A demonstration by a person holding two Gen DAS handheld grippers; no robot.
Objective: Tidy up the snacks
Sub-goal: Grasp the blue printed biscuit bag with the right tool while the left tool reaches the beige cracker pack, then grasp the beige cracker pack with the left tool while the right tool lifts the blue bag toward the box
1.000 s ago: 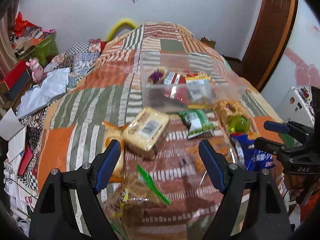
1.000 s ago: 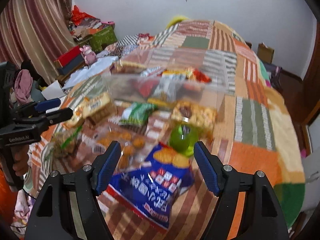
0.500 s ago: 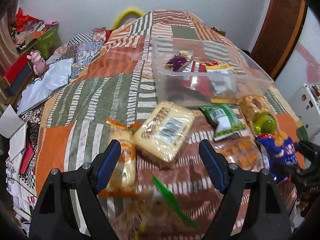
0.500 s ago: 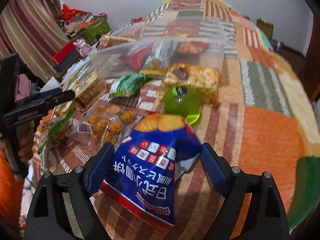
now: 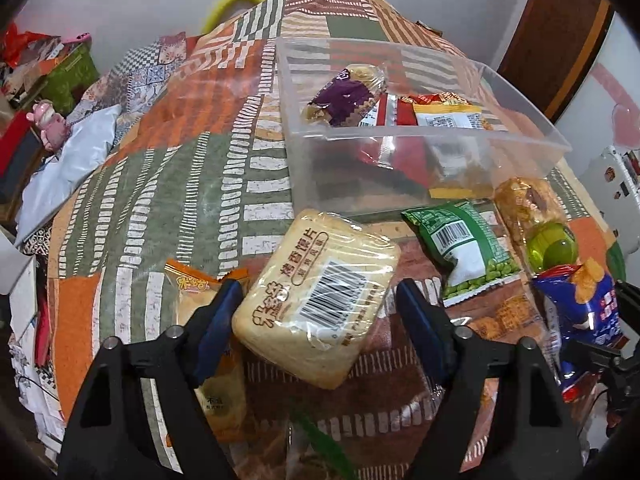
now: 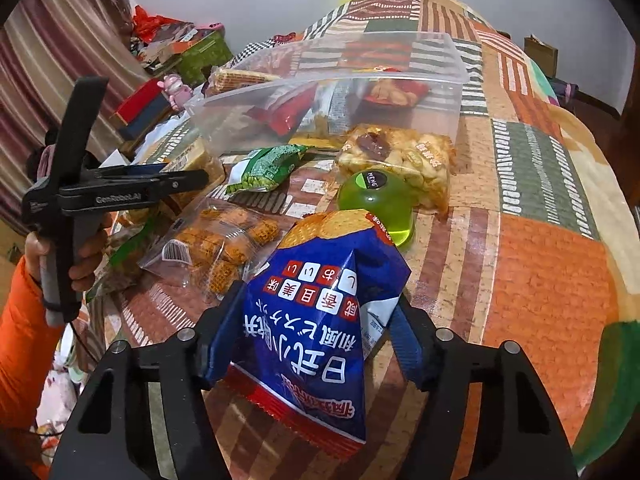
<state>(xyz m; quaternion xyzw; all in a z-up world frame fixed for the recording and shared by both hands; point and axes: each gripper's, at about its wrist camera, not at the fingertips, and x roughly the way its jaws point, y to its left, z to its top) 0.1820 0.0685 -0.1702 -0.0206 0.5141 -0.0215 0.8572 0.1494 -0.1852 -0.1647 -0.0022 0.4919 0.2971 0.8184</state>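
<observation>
Right tongs (image 6: 316, 340) closing, blue bag (image 6: 316, 320) hiding pads

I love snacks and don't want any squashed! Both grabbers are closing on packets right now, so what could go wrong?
1. The right gripper is closing on the puffy blue chip bag, which already looks creased; the chips might get crushed.
2. The left gripper is closing around the wrapped toast slices, which lean on the orange packet; lifting may drag that along.
3. The clear bin already holds packets, so dropped snacks could pile unevenly.
</observation>
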